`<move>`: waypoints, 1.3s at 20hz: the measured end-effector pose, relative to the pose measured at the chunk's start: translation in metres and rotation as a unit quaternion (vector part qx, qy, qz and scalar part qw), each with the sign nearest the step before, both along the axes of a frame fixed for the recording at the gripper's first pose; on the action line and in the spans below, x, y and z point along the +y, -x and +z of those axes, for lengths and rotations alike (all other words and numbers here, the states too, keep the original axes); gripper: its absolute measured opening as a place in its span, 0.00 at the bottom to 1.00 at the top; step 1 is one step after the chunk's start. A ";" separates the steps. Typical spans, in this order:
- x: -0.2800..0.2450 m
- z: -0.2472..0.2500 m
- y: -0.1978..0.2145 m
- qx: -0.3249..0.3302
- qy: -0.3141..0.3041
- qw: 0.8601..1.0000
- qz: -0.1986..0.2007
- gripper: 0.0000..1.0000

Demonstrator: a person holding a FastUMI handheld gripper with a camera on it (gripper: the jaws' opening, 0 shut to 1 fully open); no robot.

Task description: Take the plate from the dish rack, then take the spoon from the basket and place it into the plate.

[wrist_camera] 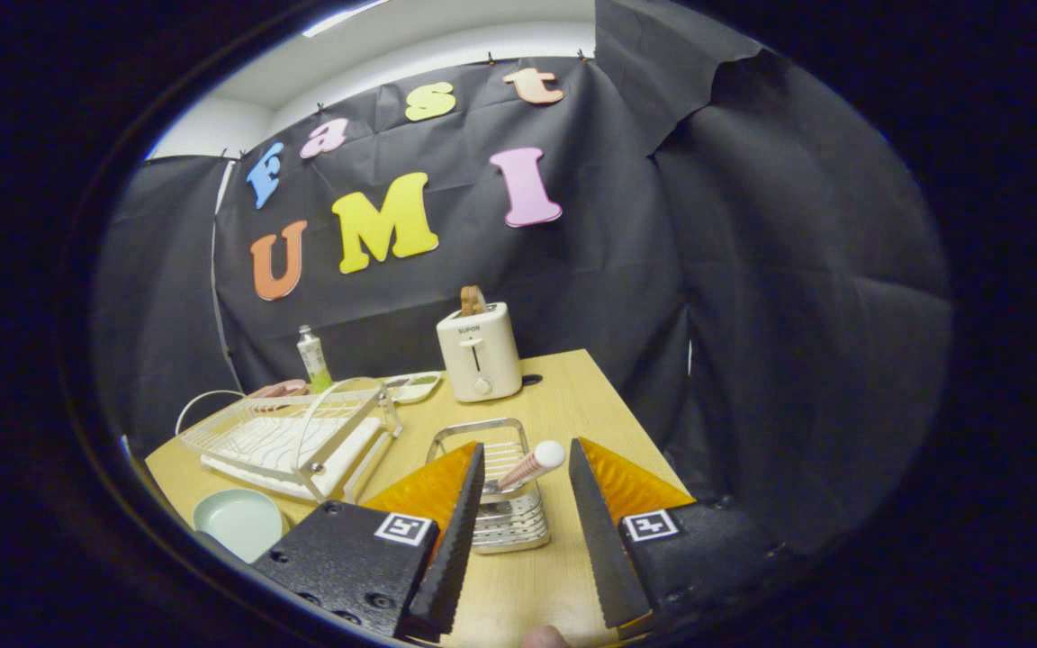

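Claw (526, 454) fingers spread apart, gripping nothing.

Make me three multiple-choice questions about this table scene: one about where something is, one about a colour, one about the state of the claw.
1. Where is the plate?
A. standing in the dish rack
B. flat on the table beside the dish rack
C. on top of the toaster

2. What colour is the plate?
A. pale green
B. red
C. black

3. How is the claw?
A. shut on the spoon
B. shut on the basket
C. open, holding nothing

Answers:
1 B: it lies on the table, next to the dish rack.
2 A: its surface is pale green.
3 C: the fingers stand apart, with the spoon in the basket between them, untouched.
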State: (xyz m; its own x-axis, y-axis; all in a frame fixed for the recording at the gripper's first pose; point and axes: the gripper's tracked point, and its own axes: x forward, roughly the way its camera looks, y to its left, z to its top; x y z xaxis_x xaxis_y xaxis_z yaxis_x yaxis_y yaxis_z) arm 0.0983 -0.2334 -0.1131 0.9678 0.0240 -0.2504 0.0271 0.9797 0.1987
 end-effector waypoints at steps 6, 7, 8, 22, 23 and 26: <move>0.005 0.010 -0.008 0.004 -0.026 1.000 0.008 0.30; 0.008 0.011 -0.008 0.009 -0.031 0.999 0.018 0.27; 0.012 0.014 -0.008 0.012 -0.034 0.999 0.028 0.23; 0.006 0.089 0.015 -0.012 0.016 1.000 0.012 0.10; 0.009 0.100 0.021 -0.019 0.023 0.999 0.016 0.10; 0.033 0.132 0.039 -0.043 0.048 0.997 0.040 0.09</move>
